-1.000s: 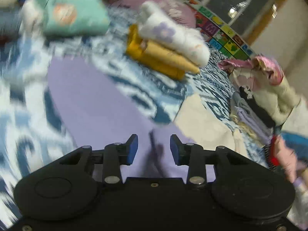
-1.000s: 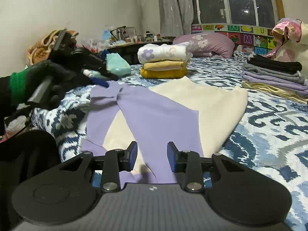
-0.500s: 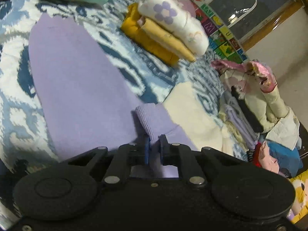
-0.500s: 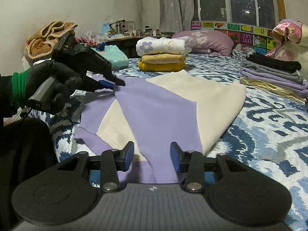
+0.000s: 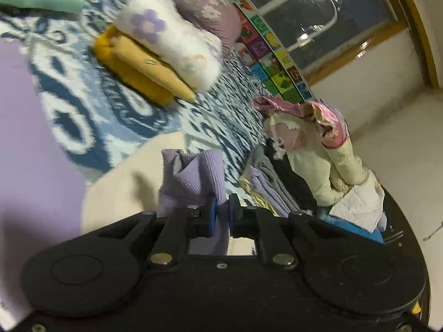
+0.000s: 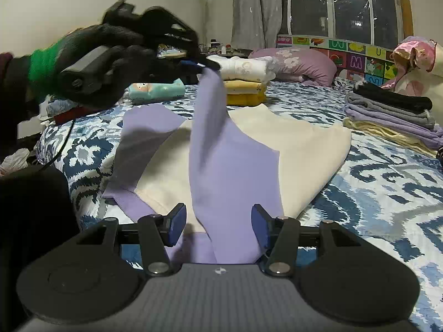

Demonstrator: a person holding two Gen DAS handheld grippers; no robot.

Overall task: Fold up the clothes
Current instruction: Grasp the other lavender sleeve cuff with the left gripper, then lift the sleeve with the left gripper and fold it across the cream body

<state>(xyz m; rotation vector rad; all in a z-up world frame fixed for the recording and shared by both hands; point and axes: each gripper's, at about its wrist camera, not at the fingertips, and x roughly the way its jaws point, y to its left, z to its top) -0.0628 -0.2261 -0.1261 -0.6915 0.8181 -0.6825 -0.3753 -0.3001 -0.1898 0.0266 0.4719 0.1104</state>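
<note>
A cream sweatshirt (image 6: 299, 149) with lilac sleeves lies flat on the blue patterned bedspread (image 6: 387, 193). My left gripper (image 5: 221, 213) is shut on the ribbed lilac cuff (image 5: 193, 177). In the right wrist view a black-gloved hand holds the left gripper (image 6: 205, 66) up above the bed. The lilac sleeve (image 6: 210, 127) hangs from it in a raised strip down to the garment's near edge. My right gripper (image 6: 218, 221) sits low at that near edge with its jaws opening. Lilac fabric lies between its fingers, and the pads do not press it.
A folded stack of yellow and white flowered clothes (image 6: 243, 83) sits behind the sweatshirt, with a teal folded piece (image 6: 157, 90) to its left. Another folded stack (image 6: 387, 116) lies at the right. A lilac pillow (image 6: 299, 63) and a heap of pink and cream clothes (image 5: 313, 144) lie by the window.
My left gripper closed on the lilac cuff and lifted it up and across over the cream body. The right gripper's jaws widened while it stayed at the near edge.
</note>
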